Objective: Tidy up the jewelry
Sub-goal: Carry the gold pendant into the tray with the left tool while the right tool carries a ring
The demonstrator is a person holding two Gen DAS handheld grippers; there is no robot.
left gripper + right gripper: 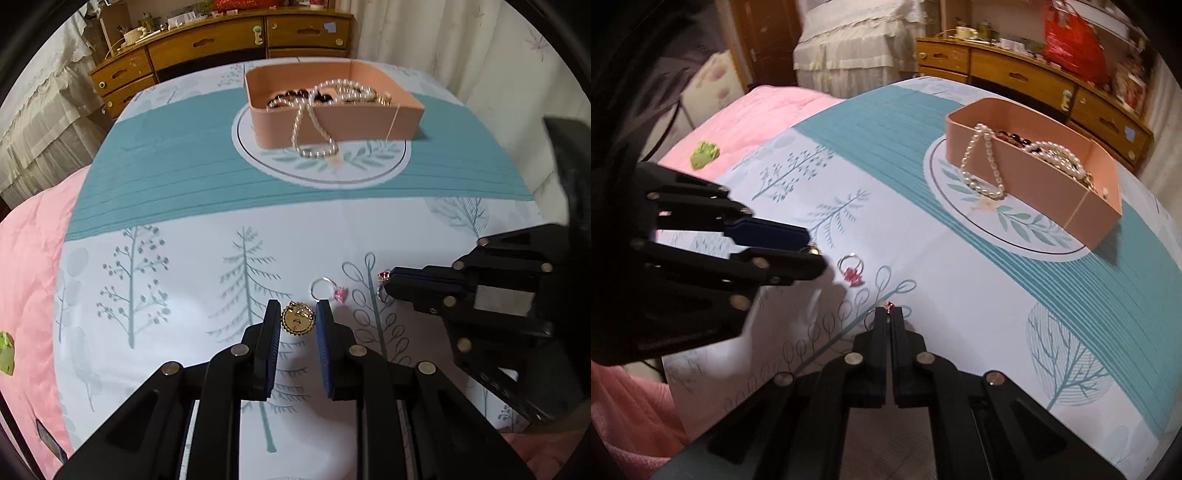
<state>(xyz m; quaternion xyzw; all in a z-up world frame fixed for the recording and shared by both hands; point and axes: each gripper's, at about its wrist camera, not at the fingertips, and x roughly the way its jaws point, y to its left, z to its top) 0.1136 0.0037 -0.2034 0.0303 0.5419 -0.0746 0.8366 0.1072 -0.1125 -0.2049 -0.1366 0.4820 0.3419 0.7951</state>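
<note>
The left gripper straddles the gold pendant, spread to pinch it, while the right gripper clenches a red-stone ring bound for the pink box.

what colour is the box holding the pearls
Peach pink box, seen best in the left wrist view.

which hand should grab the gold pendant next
Left. The left gripper is open with the gold pendant already between its fingers; the right gripper is shut on a red ring.
</note>
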